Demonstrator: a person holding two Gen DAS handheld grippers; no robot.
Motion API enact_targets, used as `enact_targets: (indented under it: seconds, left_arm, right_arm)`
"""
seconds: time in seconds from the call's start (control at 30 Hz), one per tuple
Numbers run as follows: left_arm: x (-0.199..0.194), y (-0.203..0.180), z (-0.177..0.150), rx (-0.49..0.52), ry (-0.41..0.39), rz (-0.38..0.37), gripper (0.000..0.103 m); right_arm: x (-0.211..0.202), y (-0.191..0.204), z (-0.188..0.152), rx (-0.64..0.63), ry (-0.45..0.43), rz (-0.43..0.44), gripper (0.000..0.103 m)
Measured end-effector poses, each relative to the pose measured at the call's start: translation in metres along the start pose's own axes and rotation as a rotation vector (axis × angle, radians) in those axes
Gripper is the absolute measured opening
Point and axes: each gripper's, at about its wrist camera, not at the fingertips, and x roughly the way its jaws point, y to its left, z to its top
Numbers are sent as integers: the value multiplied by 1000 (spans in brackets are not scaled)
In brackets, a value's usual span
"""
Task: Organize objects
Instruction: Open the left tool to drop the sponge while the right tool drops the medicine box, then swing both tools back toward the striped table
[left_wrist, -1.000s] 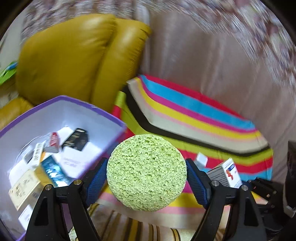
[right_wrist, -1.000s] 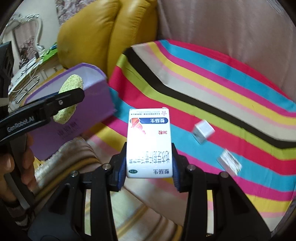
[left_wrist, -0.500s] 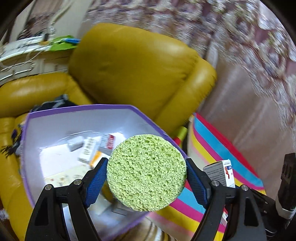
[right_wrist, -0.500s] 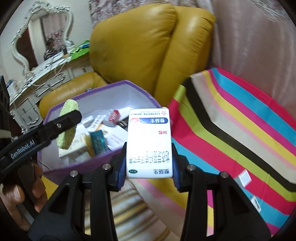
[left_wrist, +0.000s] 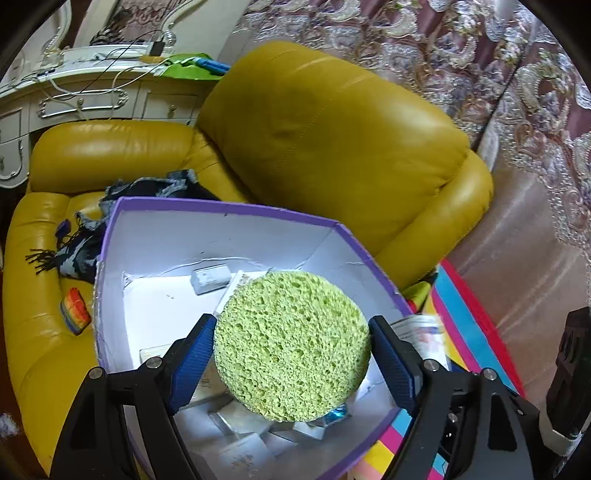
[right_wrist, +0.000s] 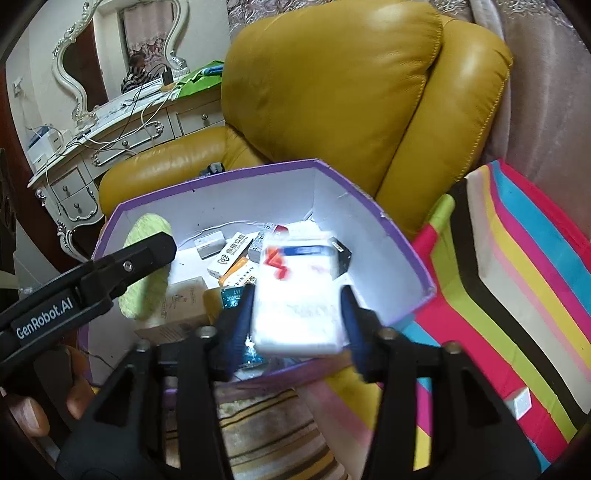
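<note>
My left gripper is shut on a round green sponge, held above the open purple box, whose white inside holds several small cartons. In the right wrist view the same sponge hangs over the box's left side. My right gripper is over the purple box near its front wall. Its jaws have spread, and a blurred white medicine box sits loose between them. That medicine box also shows at the box's right rim in the left wrist view.
The purple box rests on a yellow leather armchair. A dark scarf and a small rainbow item lie on its seat. A striped cloth with a small white box lies to the right, and a white dresser stands behind. A hand holds the left gripper.
Both grippers swung left from the striped cloth to above the purple box. The right gripper's jaws have widened and the medicine box between them is now blurred.
</note>
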Motion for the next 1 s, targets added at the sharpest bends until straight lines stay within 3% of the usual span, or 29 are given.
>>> enact_targets:
  seconds: [0.07,0.23,0.5,0.77,1.0]
  left_arm:
    - [1,0,1,7,-4,4,85]
    - [1,-4,-1,25,-1,3,87]
    - [-5,-48,-22,202,-45,1,87]
    - [13,-107,-48,411,55,-129,87]
    - [40,-168,-78,586,169,-205,87]
  right_arm:
    - [2,-1,-1,7,-6,5,72]
    - [-12,-13,-8,26,-33,-9,76]
    - [-53,-64,-45,142,-68,-118,87]
    - [-89,-141,-121,289,-45,-340,90]
    - [-116,-200,-187,455,3,-418,90]
